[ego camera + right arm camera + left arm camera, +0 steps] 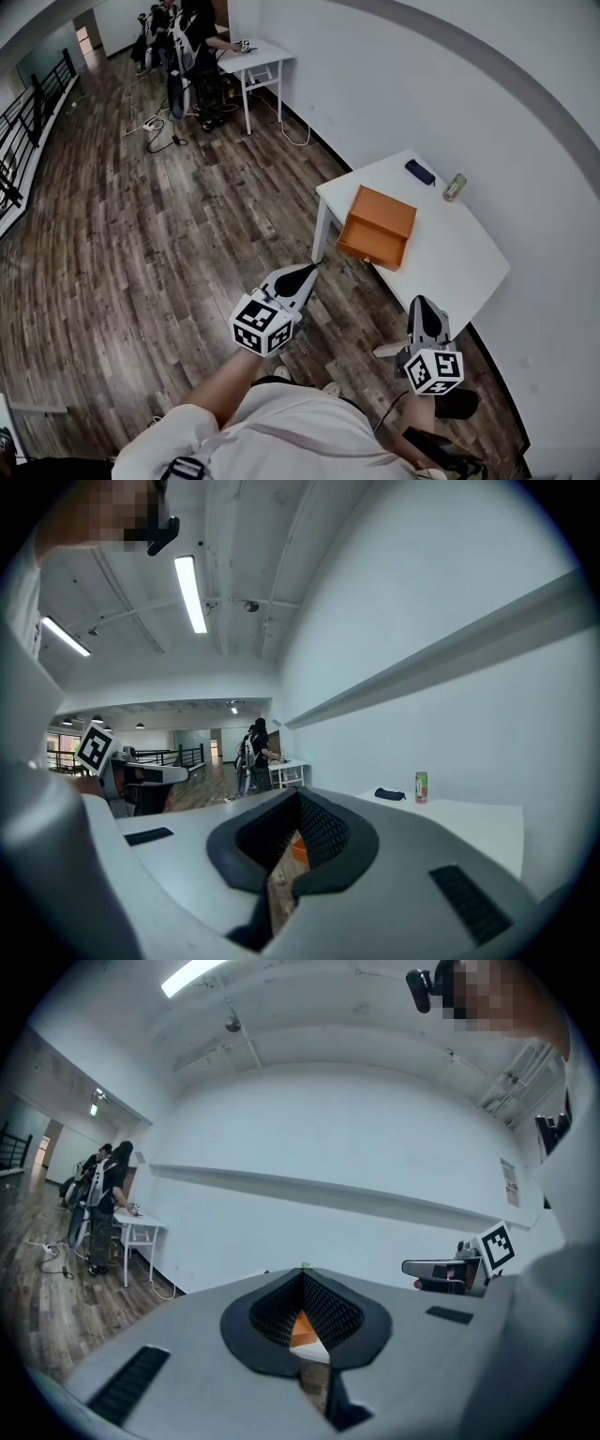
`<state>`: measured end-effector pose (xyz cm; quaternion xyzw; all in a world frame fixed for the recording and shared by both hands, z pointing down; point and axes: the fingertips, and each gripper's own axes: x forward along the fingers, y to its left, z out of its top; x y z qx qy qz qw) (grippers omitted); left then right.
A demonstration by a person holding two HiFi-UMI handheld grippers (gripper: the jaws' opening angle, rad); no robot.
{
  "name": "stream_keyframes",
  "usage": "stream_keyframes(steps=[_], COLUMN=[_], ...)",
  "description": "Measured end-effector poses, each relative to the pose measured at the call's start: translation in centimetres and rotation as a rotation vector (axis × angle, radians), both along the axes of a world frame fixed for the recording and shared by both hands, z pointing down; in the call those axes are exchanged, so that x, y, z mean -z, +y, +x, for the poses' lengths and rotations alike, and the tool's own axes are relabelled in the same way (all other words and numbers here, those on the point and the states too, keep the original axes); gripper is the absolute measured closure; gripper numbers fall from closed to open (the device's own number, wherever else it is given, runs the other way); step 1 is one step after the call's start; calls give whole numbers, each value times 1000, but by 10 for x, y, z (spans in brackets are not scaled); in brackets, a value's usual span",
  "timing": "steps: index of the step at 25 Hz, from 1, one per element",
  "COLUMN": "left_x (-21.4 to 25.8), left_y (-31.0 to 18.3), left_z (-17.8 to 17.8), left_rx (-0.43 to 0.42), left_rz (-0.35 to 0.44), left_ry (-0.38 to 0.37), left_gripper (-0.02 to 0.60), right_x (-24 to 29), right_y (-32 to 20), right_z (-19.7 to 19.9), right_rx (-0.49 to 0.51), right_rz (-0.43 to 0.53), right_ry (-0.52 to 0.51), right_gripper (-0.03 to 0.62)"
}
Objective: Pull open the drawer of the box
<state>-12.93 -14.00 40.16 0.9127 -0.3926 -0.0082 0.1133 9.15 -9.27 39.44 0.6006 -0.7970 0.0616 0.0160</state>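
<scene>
Counts: two hand-held grippers, one box, one can, one pouch, two tables.

Left hand-held gripper (307, 272): clenched, with the tips meeting in its own view and nothing between them. Right hand-held gripper (425, 305): same, pads together and empty. Both have grey plastic shells and black ribbed pads. Each carries one marker cube (262, 325) with black-and-white square codes and no text we can read.

We see the orange box (378, 225) on the white worktop (450, 253), near the corner closest to us and set at an angle to the edges. It's flat, rectangular and matte. We can't make out its drawer at this range. Both grippers hang over the floor short of the worktop, well apart from the box. A sliver of orange shows through the left pads' gap.

At the worktop's far end, by the wall, there's one dark oblong pouch (420, 172) and one upright can (455, 187) with a green top and a reddish band. Its print is too small to read. The two sit near each other, apart from the box.

The floor (141, 234) is dark wood plank. The second white table (258, 54) is far back with people (192, 47) standing at it; we can't count them. There's a black railing (28, 122) at the left.
</scene>
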Motion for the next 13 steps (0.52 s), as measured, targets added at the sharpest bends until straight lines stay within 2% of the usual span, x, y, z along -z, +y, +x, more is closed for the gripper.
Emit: stream_keyframes(steps=[13], left_x=[0], left_y=[5], left_z=[40], left_rx=[-5], left_rz=[-19], left_ry=[3], left_gripper=[571], right_x=[6], right_y=[0], right_z=[26], right_rx=[45], right_rz=[9], right_ry=[1], right_gripper=[595])
